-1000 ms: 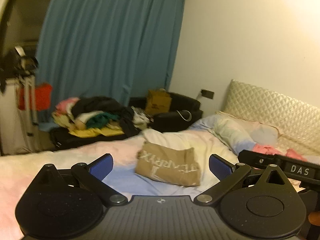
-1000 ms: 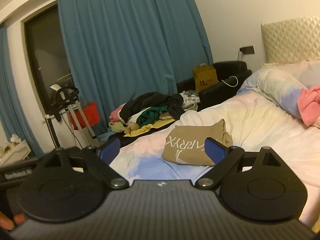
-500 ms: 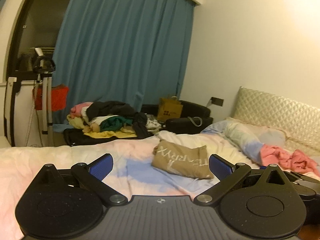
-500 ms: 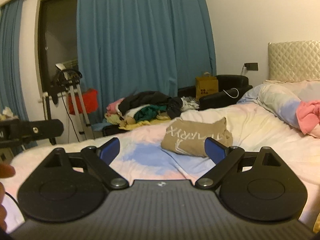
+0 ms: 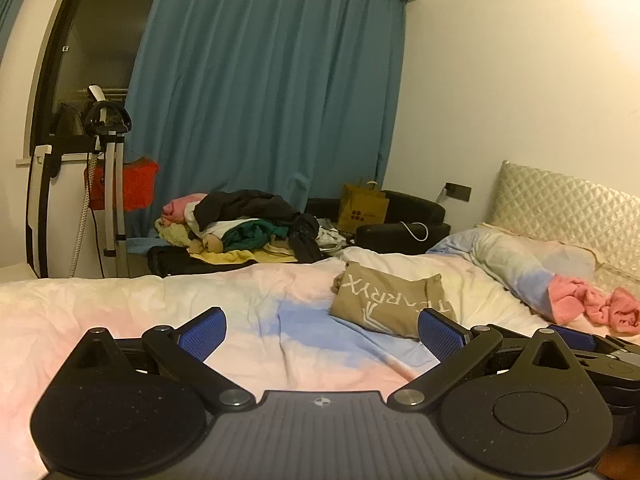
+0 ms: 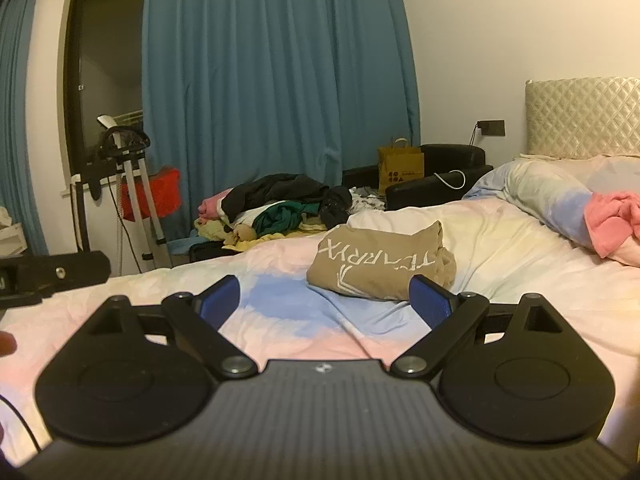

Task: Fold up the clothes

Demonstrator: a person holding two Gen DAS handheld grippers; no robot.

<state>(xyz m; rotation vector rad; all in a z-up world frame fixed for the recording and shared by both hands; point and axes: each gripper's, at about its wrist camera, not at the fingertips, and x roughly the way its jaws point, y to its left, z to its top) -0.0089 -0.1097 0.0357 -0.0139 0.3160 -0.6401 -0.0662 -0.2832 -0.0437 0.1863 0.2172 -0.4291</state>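
Both the left gripper (image 5: 322, 330) and right gripper (image 6: 324, 296) are hovering spread wide and empty above the bed (image 5: 140, 308), probably finished. Beyond, the folded tan garment (image 6: 380, 266) is lying mid-bed; unfolded clothes (image 5: 248, 224) are waiting past the far edge.

You've got a tan garment (image 5: 390, 304) (image 6: 380, 264), folded into a thick packet w/ white lettering up, flat on the bed (image 5: 160, 312) (image 6: 520, 264) mid-mattress. Unfolded clothes pile (image 5: 244, 228) (image 6: 280, 208) sits past the bed's far edge, mixed black, green, yellow, pink.
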